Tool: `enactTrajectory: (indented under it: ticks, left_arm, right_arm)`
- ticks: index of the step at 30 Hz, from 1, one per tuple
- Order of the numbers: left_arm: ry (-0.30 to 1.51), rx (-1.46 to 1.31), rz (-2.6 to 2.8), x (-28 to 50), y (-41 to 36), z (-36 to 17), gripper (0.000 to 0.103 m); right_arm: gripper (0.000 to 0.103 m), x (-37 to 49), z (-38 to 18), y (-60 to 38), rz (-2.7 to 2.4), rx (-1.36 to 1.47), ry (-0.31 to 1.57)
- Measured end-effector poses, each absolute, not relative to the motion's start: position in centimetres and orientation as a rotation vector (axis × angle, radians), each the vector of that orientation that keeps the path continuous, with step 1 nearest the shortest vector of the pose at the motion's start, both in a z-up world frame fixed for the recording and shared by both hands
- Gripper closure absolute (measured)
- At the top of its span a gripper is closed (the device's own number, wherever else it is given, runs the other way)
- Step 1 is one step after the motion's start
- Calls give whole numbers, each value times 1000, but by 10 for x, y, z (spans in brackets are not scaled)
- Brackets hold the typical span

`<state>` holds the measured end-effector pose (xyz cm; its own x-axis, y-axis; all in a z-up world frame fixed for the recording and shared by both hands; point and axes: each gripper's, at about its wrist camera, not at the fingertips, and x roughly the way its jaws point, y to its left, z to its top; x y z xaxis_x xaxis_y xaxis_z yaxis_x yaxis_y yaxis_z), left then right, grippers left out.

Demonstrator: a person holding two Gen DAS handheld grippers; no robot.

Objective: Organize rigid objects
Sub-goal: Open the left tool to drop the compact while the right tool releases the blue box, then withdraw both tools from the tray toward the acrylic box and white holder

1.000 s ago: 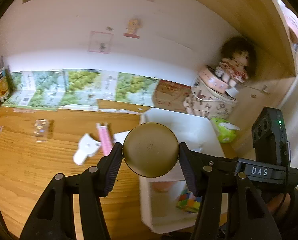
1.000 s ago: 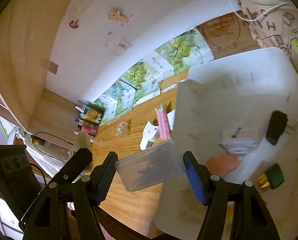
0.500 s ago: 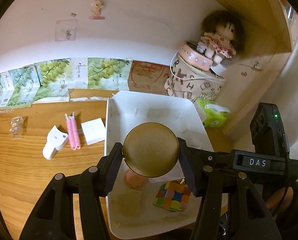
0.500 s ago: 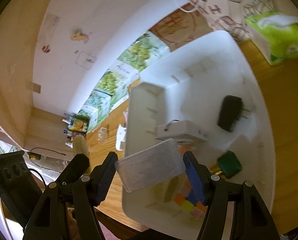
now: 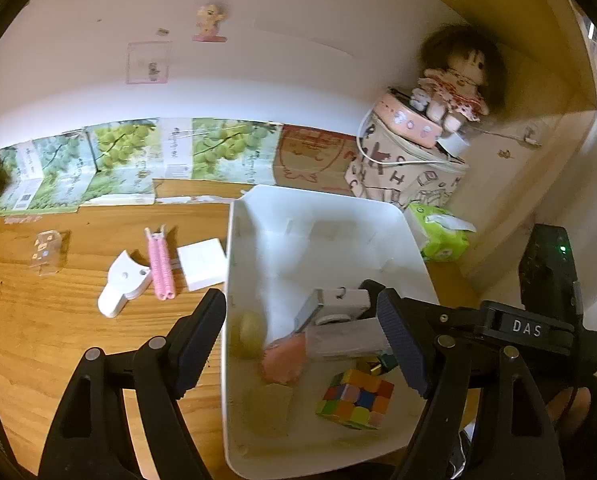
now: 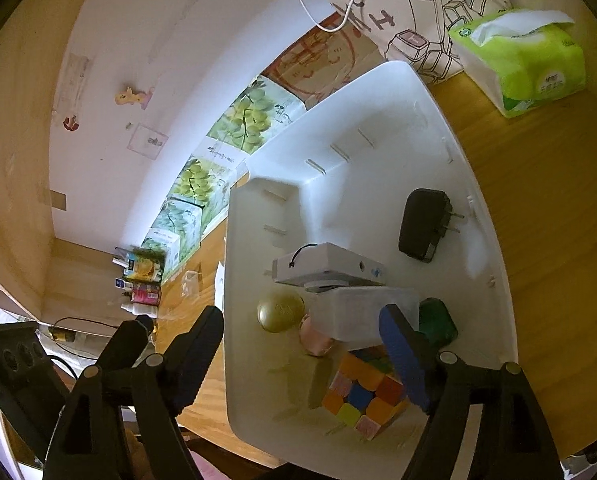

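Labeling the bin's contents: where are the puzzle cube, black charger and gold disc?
puzzle cube [image 6: 364,394]: right wrist view, top face.
black charger [image 6: 420,224]: right wrist view, body.
gold disc [image 6: 280,311]: right wrist view, centre.

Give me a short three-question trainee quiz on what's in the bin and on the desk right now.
1. True or false: the gold disc lies inside the white bin.
2. Which item is still on the desk? A) black charger B) pink clips C) colour cube
3. Fill in: both the left hand-held gripper and the right hand-held gripper are ____.

Key: 1 true; 2 B; 3 open.
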<state>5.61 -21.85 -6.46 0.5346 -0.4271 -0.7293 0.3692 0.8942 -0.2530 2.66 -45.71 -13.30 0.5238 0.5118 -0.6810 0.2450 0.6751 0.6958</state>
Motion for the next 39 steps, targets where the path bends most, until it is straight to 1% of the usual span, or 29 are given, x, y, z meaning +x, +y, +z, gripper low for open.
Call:
enactTrajectory:
  ticks: [18,25,39]
  left_arm:
    - [879,-116,-405,60,-168,-64,22]
    - [887,-124,-405,66,-132,-64,22]
    - [951,-99,-407,106,-45,-69,22]
  right_arm:
    - [22,29,-102,-414,142,647,919]
    - [22,33,-88,-379,113,588,849]
    - [22,51,-80,-290,30,522,784]
